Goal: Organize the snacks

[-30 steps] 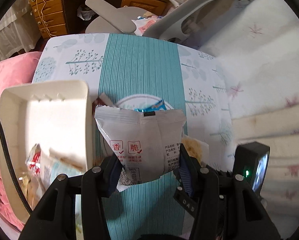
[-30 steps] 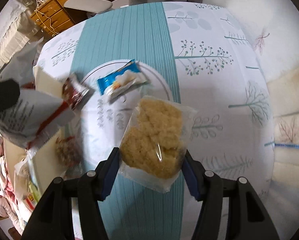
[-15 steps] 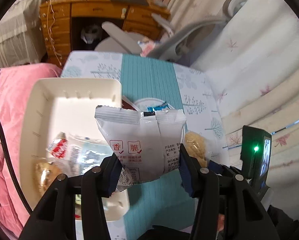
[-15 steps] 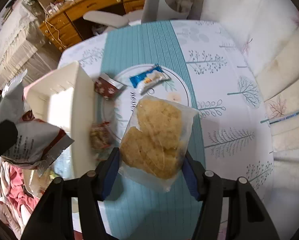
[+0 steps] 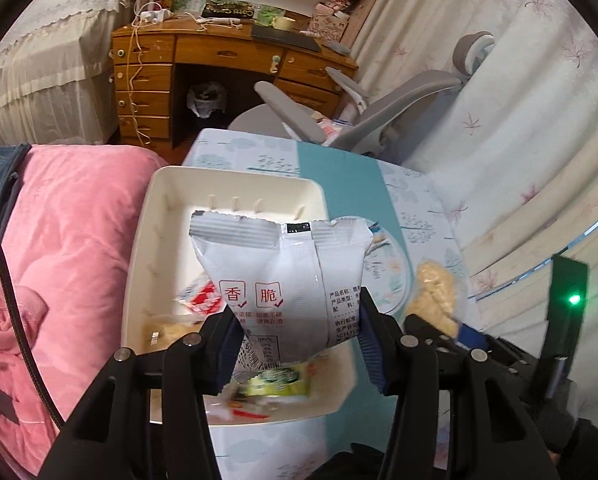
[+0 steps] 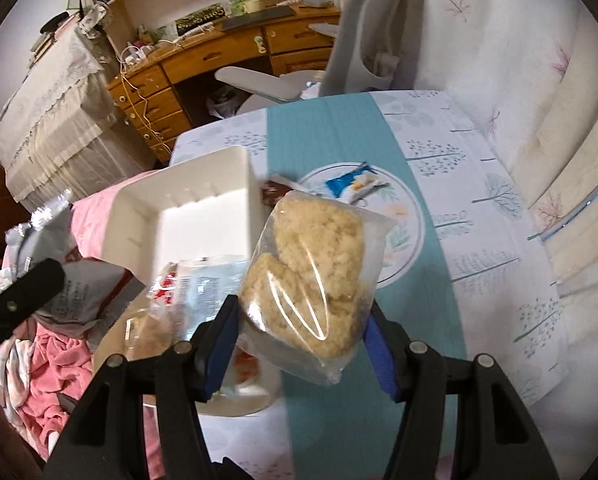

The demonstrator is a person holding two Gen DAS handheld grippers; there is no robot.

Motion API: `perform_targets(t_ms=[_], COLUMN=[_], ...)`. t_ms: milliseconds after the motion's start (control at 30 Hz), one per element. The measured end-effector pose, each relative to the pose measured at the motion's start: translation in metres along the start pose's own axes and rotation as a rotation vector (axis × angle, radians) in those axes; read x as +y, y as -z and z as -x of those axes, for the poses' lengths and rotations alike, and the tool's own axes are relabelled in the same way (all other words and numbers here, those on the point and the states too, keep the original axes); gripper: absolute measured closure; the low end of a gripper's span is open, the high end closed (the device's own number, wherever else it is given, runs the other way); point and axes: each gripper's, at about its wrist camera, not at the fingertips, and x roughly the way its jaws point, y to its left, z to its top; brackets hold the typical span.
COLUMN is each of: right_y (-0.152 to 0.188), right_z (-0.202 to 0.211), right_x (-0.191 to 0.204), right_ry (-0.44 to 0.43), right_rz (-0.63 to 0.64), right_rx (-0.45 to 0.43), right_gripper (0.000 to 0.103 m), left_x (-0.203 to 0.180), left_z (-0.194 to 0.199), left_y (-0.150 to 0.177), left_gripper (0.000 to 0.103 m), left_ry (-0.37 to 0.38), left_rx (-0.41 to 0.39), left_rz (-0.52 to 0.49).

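Note:
My left gripper (image 5: pixel 299 340) is shut on a white snack packet (image 5: pixel 287 280) with red Chinese print, held above the cream plastic bin (image 5: pixel 167 192). My right gripper (image 6: pixel 299 340) is shut on a clear bag of yellow crumbly cakes (image 6: pixel 311 276), held beside the bin (image 6: pixel 203 168) and above its right edge. The bin holds several snack packets (image 6: pixel 203 280). A blue packet (image 6: pixel 355 186) and a dark red packet (image 6: pixel 275 192) lie on a round white plate (image 6: pixel 415 236). The clear bag also shows in the left wrist view (image 5: pixel 435 296).
The small table has a teal runner (image 6: pixel 323 132) over a tree-print cloth. A pink quilt (image 5: pixel 67 240) lies left of the bin. A grey office chair (image 5: pixel 411 96) and a wooden desk (image 5: pixel 219 60) stand beyond the table. White curtains (image 6: pixel 539 80) hang on the right.
Both grippers have risen and pulled back from the table with their packets still held. The left packet now hangs over the bin, and the right bag has moved left toward the bin.

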Motion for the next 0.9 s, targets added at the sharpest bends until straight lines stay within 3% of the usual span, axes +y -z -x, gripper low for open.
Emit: perform_targets(t_ms=[533, 633, 667, 767, 900], right_y=[0.044, 0.051, 0.054, 0.058, 0.064], right_z=[0.011, 0.016, 0.017, 0.018, 0.019], right_x=[0.093, 0.106, 0.110, 0.112, 0.106], right_ry=[-0.067, -0.083, -0.082, -0.067, -0.035], right_rz=[0.077, 0.130, 0.146, 0.143, 0.122], right_rx=[-0.060, -0.086, -0.091, -0.097, -0.109], right_gripper=[0.043, 0.042, 0.040, 0.022, 0.019], left_x=[0.074, 0.079, 0.079, 0.079, 0.077], left_z=[0.011, 0.010, 0.010, 0.010, 0.006], left_y=[0.009, 0.009, 0.009, 0.009, 0.011], left_gripper=[0.052, 0.043, 0.034, 0.023, 0.021], left_ry=[0.037, 0.052, 0.057, 0.064, 0.038], left_rx=[-0.003, 0.004, 0.006, 0.004, 0.020], left_rz=[-0.011, -0.010, -0.014, -0.032, -0.029])
